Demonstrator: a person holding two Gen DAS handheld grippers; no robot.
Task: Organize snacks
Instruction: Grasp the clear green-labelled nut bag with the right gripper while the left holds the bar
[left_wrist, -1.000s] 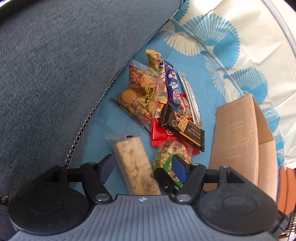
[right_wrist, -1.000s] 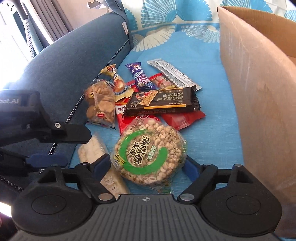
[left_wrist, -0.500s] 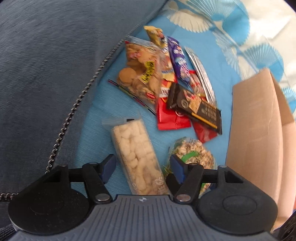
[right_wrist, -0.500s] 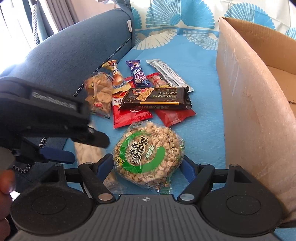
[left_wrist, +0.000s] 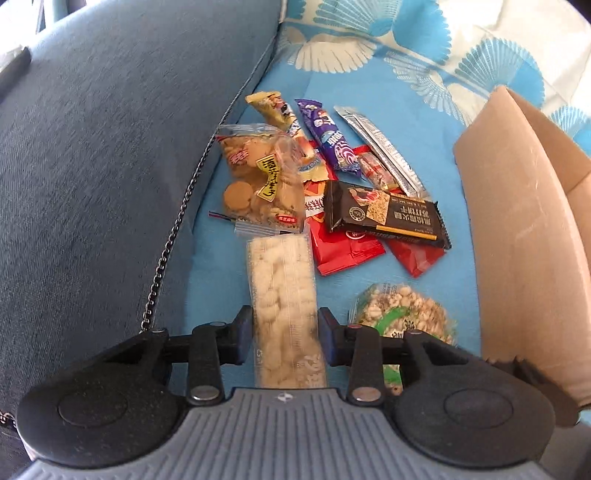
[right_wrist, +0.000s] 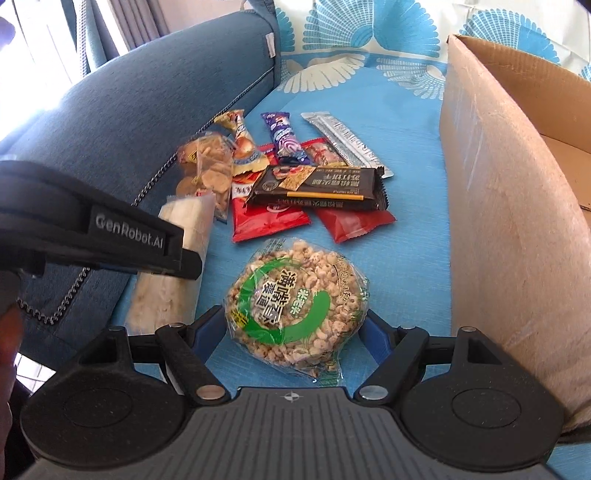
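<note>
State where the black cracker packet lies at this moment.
In the right wrist view, the black cracker packet lies mid-pile on the blue cloth, atop two red packets, left of the cardboard box and beyond the round puffed-grain pack.

Bright daylight, blown-out window (right_wrist: 33, 55) glare upper left, fisheye bending at edges, mostly sharp
</note>
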